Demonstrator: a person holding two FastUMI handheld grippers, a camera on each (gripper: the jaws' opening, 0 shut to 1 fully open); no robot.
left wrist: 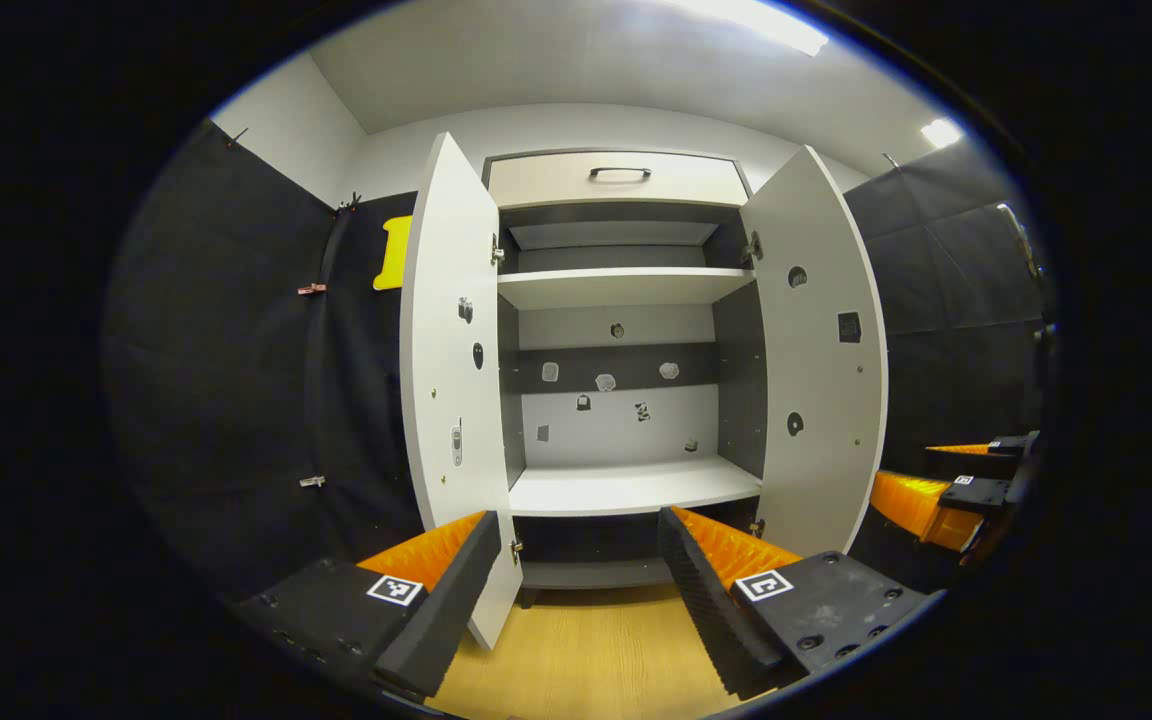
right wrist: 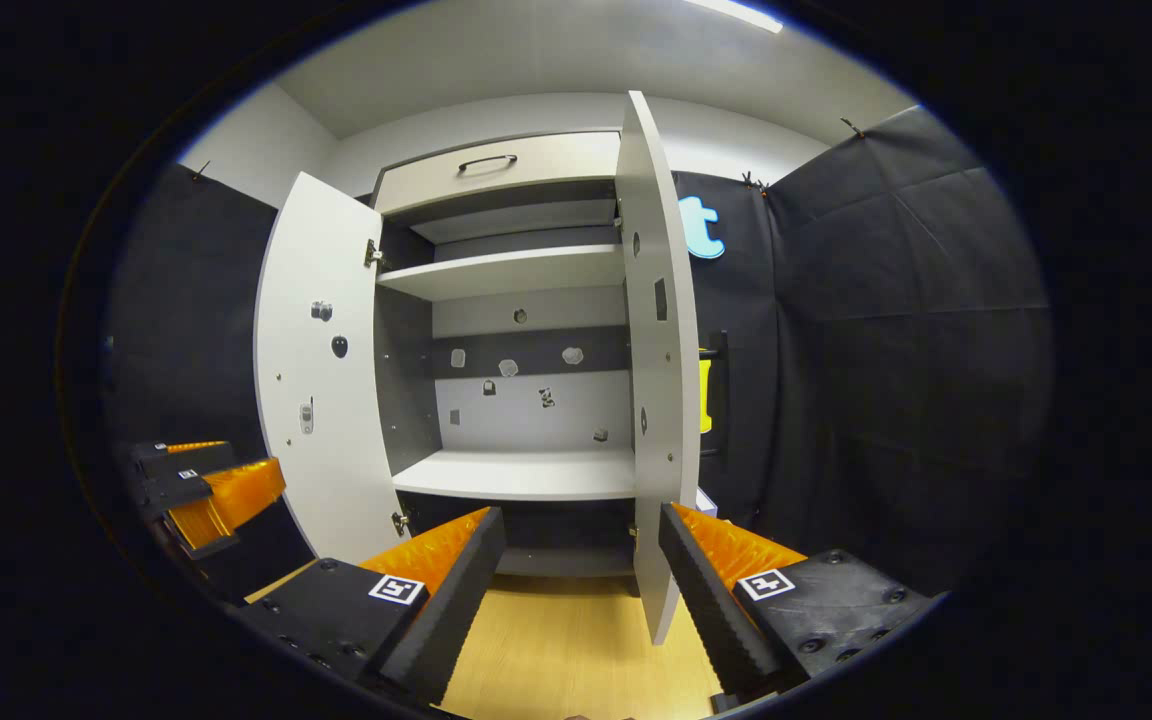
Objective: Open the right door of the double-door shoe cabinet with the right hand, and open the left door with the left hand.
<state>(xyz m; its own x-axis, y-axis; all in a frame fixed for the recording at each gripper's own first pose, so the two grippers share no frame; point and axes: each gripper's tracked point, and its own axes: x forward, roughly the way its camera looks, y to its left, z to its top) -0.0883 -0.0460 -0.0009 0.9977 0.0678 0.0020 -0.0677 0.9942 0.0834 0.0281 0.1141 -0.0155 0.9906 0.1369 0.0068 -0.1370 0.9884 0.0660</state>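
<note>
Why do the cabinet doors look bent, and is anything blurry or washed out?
Left gripper view: fisheye bows the left door and right door; ceiling light blows out white. Right gripper view: doors curve likewise; shelves stay sharp, evenly lit.

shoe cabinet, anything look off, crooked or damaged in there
Nothing stands out. The shoe cabinet has its left door and right door both swung open and hanging straight, the shelves sit level and bare, and the drawer above is closed. Both claws are open and hold nothing.
</note>
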